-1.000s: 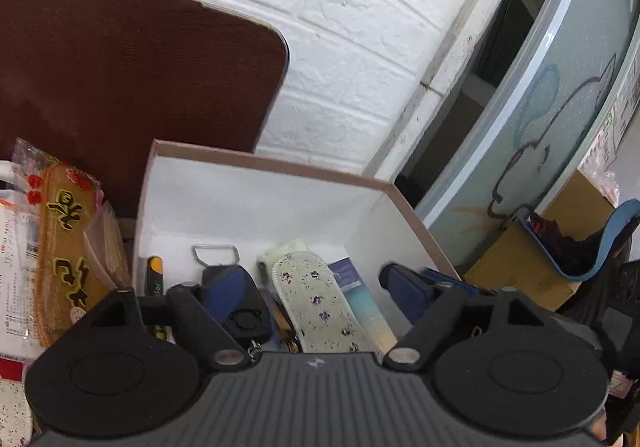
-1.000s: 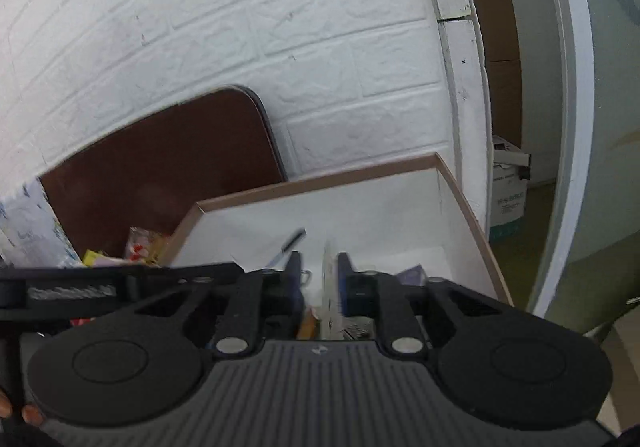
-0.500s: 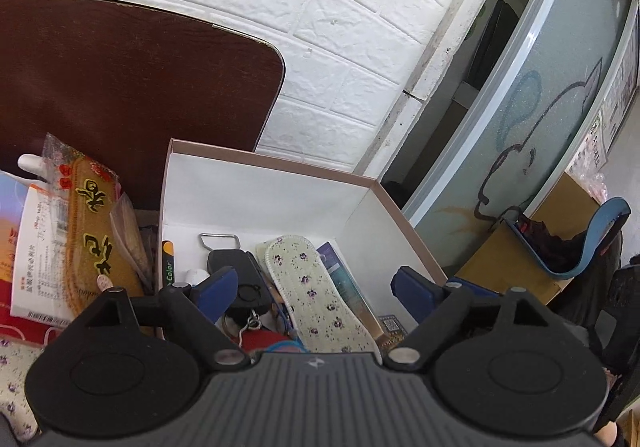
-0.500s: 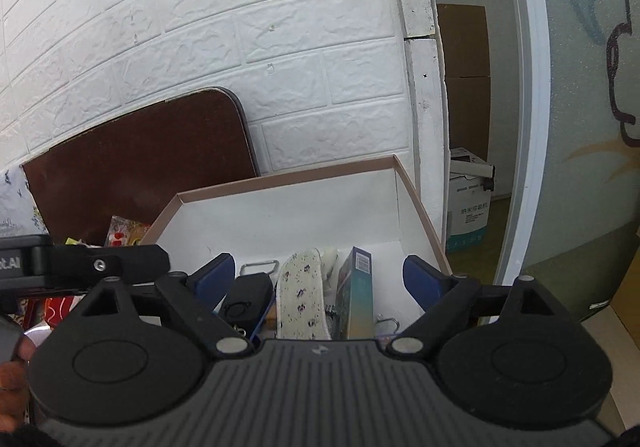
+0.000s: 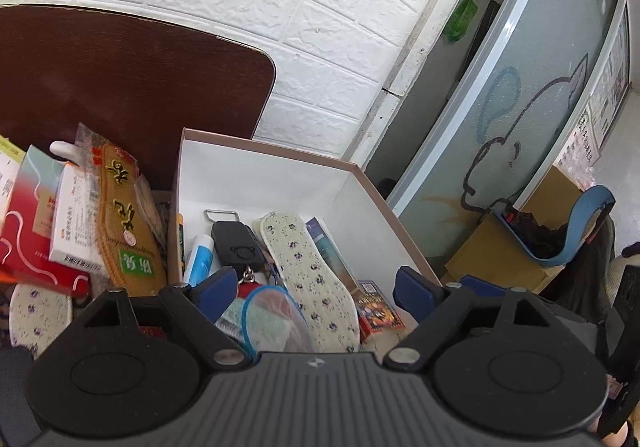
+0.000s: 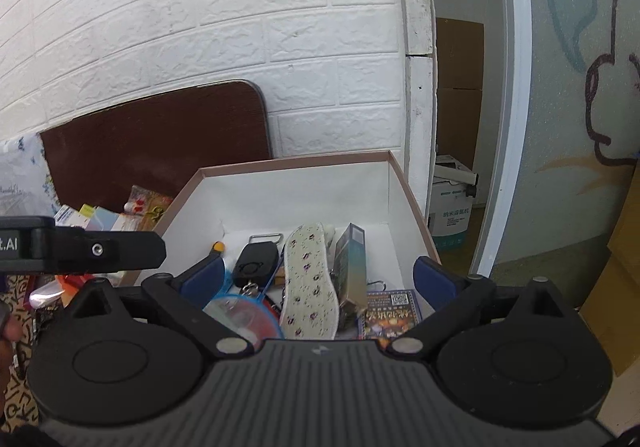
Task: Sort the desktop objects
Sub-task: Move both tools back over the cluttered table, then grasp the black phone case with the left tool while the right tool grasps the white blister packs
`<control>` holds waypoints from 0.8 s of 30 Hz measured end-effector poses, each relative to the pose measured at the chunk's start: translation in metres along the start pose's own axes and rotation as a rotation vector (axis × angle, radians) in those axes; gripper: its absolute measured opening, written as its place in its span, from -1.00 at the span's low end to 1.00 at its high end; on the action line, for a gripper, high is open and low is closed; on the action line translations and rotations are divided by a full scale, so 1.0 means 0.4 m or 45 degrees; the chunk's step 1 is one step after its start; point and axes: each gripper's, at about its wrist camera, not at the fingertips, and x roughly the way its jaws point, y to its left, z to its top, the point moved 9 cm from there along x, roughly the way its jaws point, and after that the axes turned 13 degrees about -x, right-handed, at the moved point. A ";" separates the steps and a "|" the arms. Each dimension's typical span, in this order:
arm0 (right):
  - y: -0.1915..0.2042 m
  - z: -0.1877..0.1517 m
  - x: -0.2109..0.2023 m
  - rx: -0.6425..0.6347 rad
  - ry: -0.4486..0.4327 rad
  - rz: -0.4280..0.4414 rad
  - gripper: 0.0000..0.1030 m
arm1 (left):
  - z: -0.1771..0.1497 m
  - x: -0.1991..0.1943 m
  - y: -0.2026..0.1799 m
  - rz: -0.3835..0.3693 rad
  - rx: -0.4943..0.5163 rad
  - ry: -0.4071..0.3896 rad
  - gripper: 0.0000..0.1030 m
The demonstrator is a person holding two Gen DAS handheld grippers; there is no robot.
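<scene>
A white cardboard box with a brown rim holds a flowered insole, a black key fob, a teal carton standing on edge, a card deck, a blue-white tube and a blue-rimmed pouch. My left gripper hangs open over the near end of the box, empty. My right gripper is beside it on the right, its jaws still opening, with nothing pressed between its fingers.
Left of the box lies a pile of packets: a red carton, a white medicine box, a brown snack packet and a second insole. A dark brown tabletop leans on the white brick wall. A glass door stands at the right.
The right gripper, closed on a thin carton a second ago, has opened wide and left it standing in the box. Both grippers have drawn back, showing more of the box's contents.
</scene>
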 end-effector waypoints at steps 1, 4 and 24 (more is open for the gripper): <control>0.012 -0.003 -0.017 -0.002 -0.002 0.009 0.91 | -0.008 -0.019 0.003 0.001 -0.003 -0.005 0.73; 0.055 -0.012 -0.069 -0.003 -0.018 0.052 0.91 | -0.036 -0.081 0.025 0.007 -0.005 -0.028 0.73; 0.464 -0.273 -0.084 -0.364 0.133 0.421 0.96 | -0.272 -0.238 0.414 0.248 -0.351 0.008 0.70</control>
